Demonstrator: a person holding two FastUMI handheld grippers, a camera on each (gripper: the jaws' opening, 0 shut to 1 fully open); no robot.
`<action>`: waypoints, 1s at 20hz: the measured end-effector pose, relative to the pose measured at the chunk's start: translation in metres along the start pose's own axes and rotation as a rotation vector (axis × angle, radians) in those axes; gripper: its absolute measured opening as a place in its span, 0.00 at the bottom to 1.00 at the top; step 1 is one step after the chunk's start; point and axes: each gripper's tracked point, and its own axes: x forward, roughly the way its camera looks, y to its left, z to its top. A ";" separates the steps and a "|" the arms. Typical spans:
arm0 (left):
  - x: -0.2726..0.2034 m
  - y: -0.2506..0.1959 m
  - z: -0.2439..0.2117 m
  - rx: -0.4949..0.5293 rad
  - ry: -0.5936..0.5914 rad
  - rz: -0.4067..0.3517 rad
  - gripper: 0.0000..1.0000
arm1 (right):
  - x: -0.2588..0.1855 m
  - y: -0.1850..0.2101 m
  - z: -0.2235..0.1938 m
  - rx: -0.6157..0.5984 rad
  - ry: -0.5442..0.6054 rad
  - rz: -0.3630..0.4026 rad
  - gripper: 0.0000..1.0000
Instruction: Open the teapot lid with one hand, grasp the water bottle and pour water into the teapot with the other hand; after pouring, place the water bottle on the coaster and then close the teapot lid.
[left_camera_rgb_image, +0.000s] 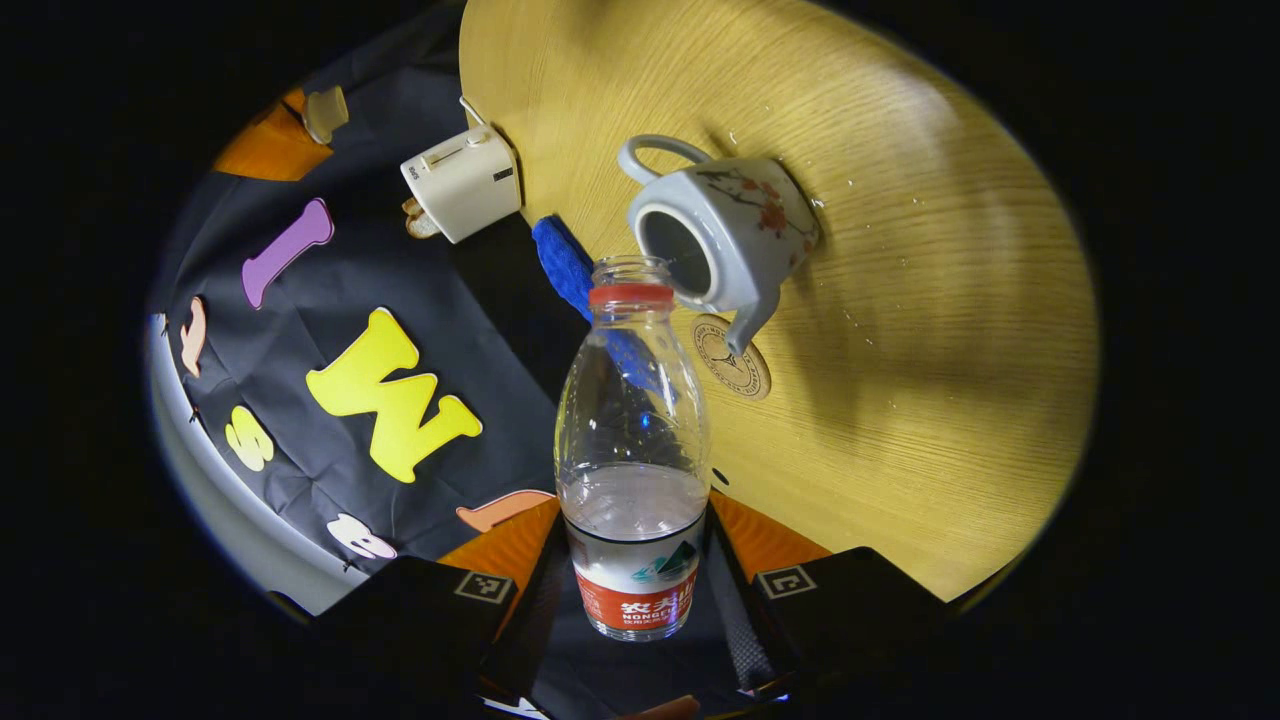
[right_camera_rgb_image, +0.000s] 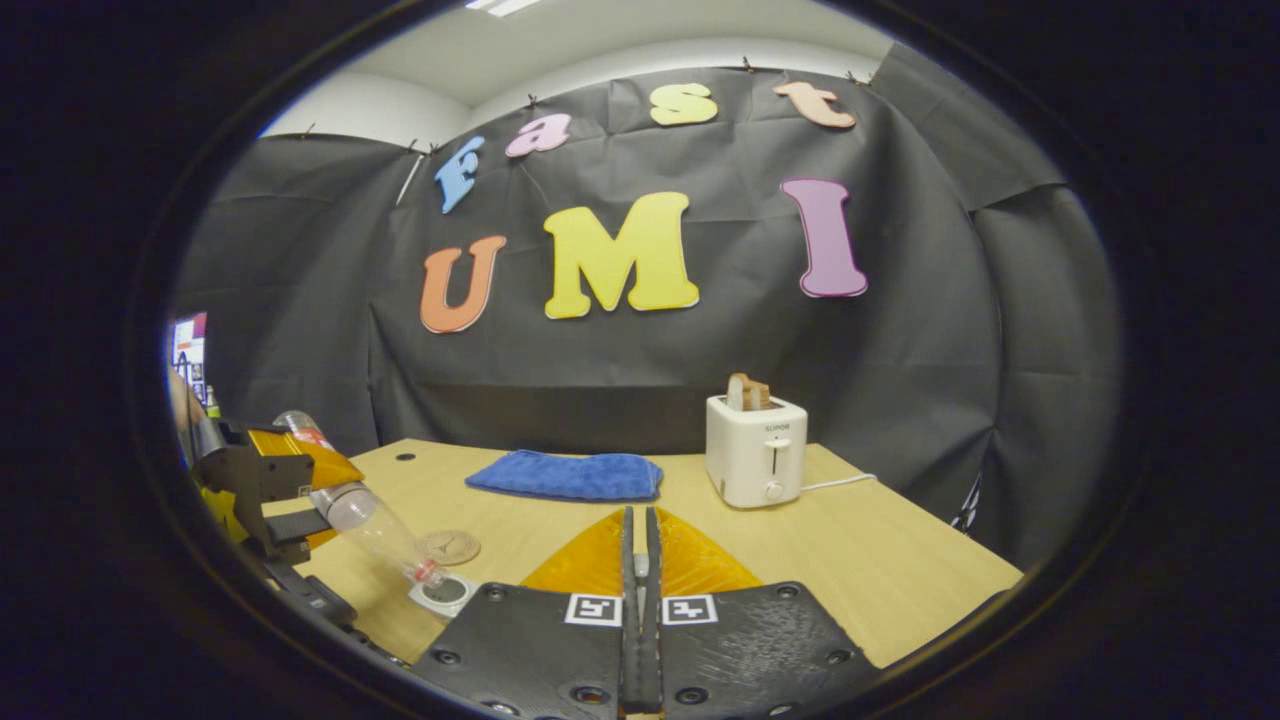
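left gripper view: water bottle pinched in left gripper, mouth beside open teapot; right gripper pressed together

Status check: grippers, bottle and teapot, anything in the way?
Left gripper shut on water bottle, tilted mouth-down over open teapot. Right gripper shut, apparently on the lid, not discernible. Coaster beside the teapot, bare. Nothing obstructing.

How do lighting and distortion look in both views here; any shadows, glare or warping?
Left gripper view: table evenly lit, teapot casts a soft shadow, small highlights on the water bottle, horizon rolled. Right gripper view: fisheye bows the table edge, toaster sharp, no glare.
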 end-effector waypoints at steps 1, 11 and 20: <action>0.000 0.000 0.000 0.001 0.004 -0.002 0.74 | 0.000 -0.001 0.000 0.002 0.004 -0.003 0.00; 0.007 -0.015 0.000 -0.054 -0.015 -0.028 0.74 | 0.000 -0.010 -0.002 0.007 0.011 -0.027 0.00; 0.020 -0.023 -0.003 -0.247 -0.095 -0.027 0.74 | 0.002 -0.005 -0.006 -0.007 0.017 -0.024 0.00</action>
